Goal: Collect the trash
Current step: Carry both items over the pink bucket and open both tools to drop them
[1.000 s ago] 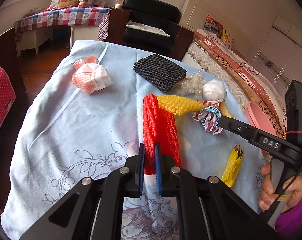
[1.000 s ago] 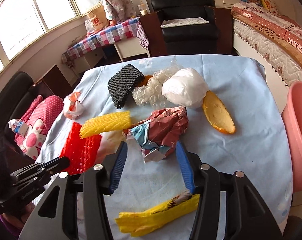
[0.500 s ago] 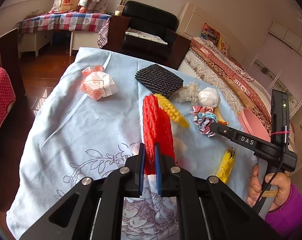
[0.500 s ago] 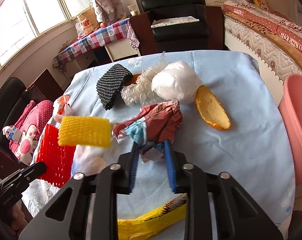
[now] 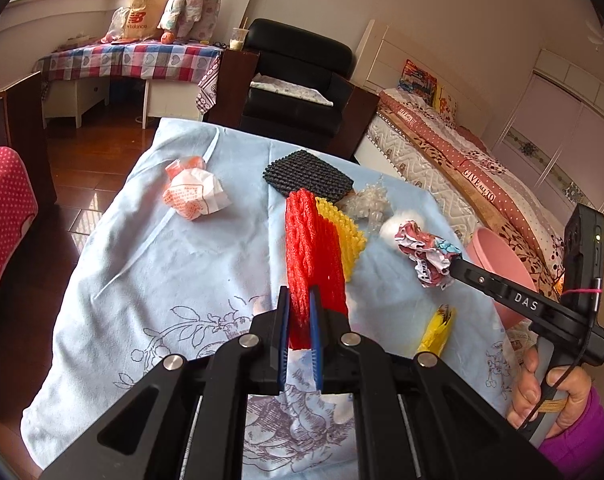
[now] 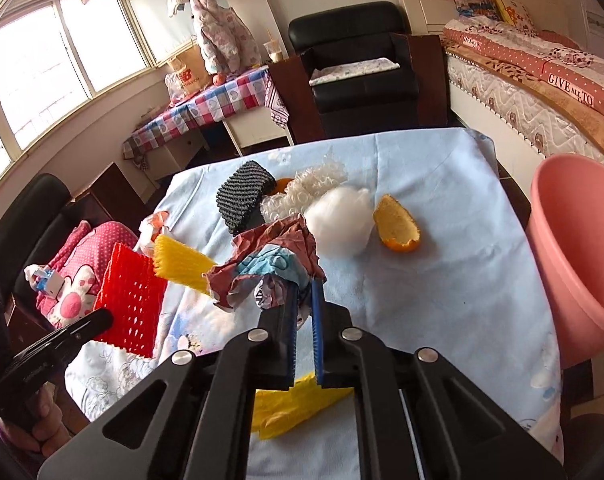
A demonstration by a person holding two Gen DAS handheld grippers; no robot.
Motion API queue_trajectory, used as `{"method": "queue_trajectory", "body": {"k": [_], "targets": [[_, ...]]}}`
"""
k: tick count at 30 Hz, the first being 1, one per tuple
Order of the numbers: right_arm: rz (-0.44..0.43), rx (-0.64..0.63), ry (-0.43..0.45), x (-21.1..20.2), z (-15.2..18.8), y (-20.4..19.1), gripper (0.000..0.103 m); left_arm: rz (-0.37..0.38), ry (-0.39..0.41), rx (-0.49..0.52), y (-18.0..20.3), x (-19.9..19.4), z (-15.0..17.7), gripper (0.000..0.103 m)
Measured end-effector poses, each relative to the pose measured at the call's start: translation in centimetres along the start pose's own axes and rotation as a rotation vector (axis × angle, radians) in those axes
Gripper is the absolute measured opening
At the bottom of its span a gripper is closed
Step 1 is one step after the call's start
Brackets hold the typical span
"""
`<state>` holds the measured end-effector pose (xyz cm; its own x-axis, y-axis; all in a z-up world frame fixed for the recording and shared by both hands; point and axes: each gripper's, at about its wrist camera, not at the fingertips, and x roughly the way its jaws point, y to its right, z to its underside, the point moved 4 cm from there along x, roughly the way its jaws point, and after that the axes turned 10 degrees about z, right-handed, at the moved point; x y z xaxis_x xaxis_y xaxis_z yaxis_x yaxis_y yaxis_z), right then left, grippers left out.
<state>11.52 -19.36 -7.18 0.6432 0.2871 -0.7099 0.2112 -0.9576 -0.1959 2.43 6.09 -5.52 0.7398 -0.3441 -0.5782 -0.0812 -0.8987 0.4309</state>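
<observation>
Both grippers clamped on trash, lifted off blue-clothed counter (image 5: 149, 264).

Left gripper (image 5: 299, 320): jaws nearly closed, pinching bottom edge of red foam net (image 5: 310, 248); yellow foam net (image 5: 346, 232) sticks to its far side, mostly hidden behind the red, how it's attached unclear. Right gripper (image 6: 304, 300): jaws closed tight on crumpled wrapper (image 6: 269, 264), pinch point buried in the folds. Left on the counter: black foam net (image 6: 241, 196), bubble wrap (image 6: 306, 188), white wad (image 6: 342, 216), orange peel (image 6: 398, 228), paper wad (image 5: 195, 194), yellow wrapper (image 6: 293, 404) partly hidden under right gripper body. Pink bin (image 6: 574, 264) beside the counter, cut off at the frame edge.
</observation>
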Motion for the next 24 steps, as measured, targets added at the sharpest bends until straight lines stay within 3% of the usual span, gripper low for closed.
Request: {"method": "queue_trajectory", "body": {"k": [10,24], "targets": [[-0.022,0.052,0.062,-3.1,0.1,2.2,0.007,0.018,0.048,0.048,2.8,-1.0,-0.9,0.008],[0.02,0.14,0.135,-6.7,0.4,7.0,0.007,0.036,0.043,0.103,6.4,-0.2,-1.6,0.008]]}}
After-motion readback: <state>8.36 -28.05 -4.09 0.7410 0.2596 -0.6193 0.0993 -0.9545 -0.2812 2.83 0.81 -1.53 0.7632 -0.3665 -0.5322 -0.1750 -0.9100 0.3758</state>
